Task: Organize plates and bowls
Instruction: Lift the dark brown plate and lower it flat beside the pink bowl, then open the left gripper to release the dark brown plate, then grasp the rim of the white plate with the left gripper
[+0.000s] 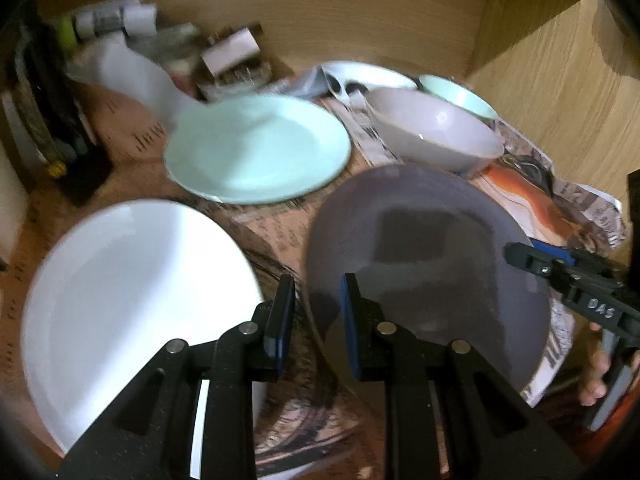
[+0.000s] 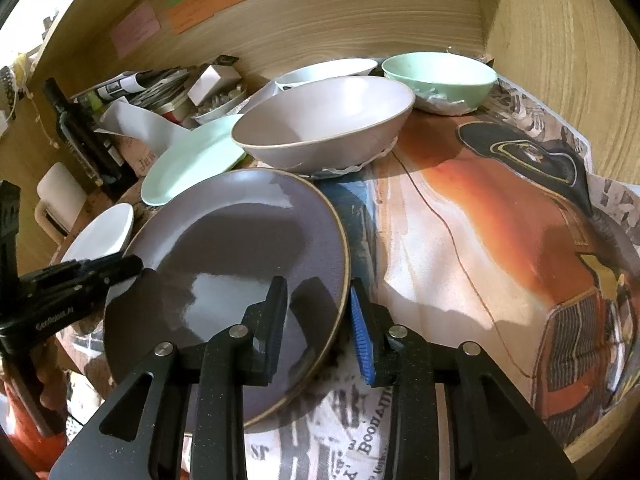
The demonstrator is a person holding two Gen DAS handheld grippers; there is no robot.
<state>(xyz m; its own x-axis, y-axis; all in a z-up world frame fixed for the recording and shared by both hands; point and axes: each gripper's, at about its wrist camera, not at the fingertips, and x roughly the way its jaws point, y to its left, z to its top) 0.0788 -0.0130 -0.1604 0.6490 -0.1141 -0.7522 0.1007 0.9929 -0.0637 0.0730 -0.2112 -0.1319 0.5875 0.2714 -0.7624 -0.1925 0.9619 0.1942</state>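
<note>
The grey-purple plate point(image 2: 236, 264) lies flat on newspaper point(image 2: 460, 240) on the table, its rim between both pairs of tongs. The right tongs point(image 2: 320, 320) straddle its right edge, slightly parted, pads not pressing. The left tongs point(image 1: 318, 320) straddle its left edge, a narrow gap showing, gripping nothing. Left lies a white plate point(image 1: 132, 300); behind, a mint plate point(image 1: 256, 148), grey bowl point(image 2: 320, 120) and mint bowl point(image 2: 440, 72).
</note>
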